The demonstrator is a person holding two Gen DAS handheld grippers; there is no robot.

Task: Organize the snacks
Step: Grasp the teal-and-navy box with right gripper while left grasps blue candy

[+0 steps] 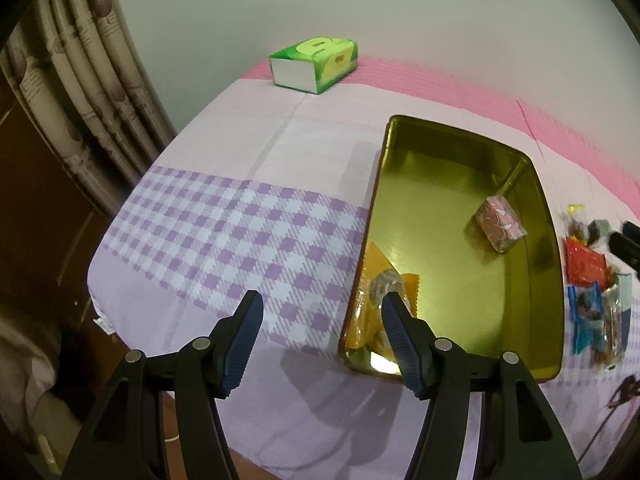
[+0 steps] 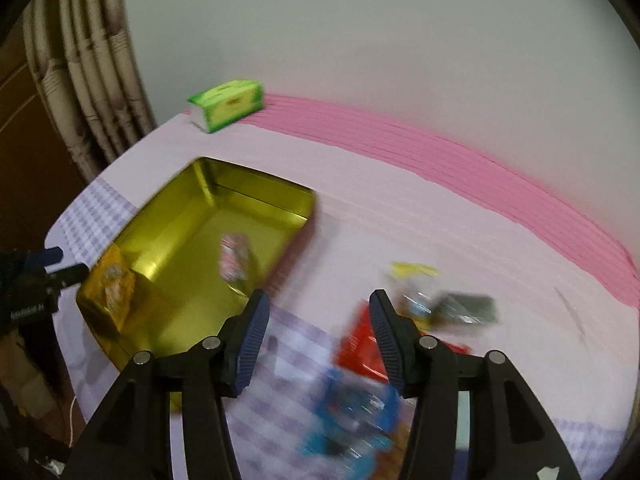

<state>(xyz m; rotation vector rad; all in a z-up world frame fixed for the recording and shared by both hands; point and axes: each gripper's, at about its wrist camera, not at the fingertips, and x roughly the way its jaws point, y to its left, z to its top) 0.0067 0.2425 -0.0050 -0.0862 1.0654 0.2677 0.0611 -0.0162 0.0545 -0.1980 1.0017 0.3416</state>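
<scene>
Right gripper (image 2: pixel 316 336), jaws apart and empty, hangs above loose snack packets: red sachet (image 2: pixel 360 354) between its fingers, blue packets (image 2: pixel 352 412) nearer. Left of it the rectangular gold tin (image 2: pixel 256 196), long axis running away, holds a pink patterned packet (image 1: pixel 500 229) and yellow pouch (image 1: pixel 374 312). Left gripper (image 1: pixel 322 338) stands open over the tin's near-left rim. Risk: the crowded heap may yield two packets to one grasp.
</scene>
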